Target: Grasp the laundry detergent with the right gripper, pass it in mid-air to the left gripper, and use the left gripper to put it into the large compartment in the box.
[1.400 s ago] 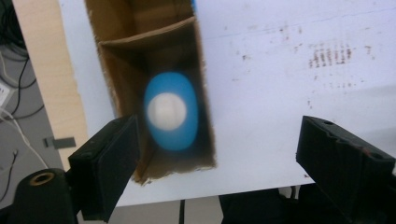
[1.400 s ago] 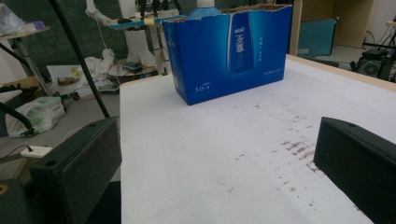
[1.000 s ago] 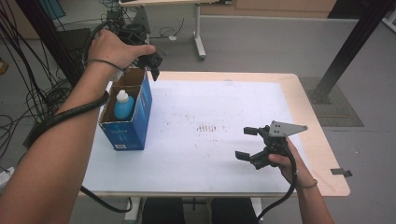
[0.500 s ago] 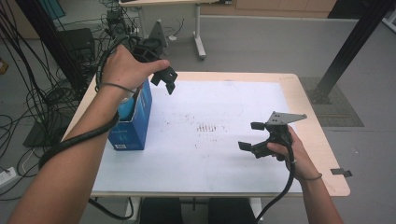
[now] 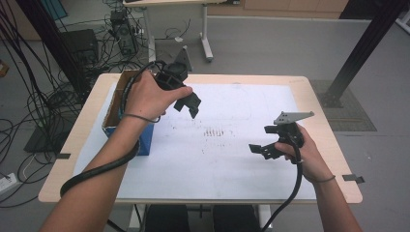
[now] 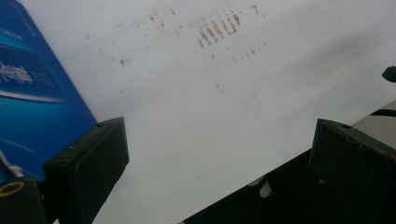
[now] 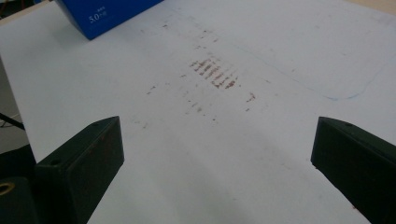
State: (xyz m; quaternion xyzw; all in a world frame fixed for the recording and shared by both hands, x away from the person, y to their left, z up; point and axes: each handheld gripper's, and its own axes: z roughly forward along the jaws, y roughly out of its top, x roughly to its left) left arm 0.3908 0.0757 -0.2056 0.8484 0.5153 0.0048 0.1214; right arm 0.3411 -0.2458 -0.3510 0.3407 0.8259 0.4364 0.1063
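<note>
Blue box (image 5: 145, 140) at table's (image 5: 333, 159) left edge, sheet (image 5: 232, 159) bare

A wooden table (image 5: 333, 125) bears a stained white sheet (image 5: 241, 154) and blue box (image 5: 145, 140).

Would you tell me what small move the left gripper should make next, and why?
Probably swing the left gripper toward the blue box and line it up with a wall. Its jaws stand open and empty over the white sheet, with the box just beside them.
</note>
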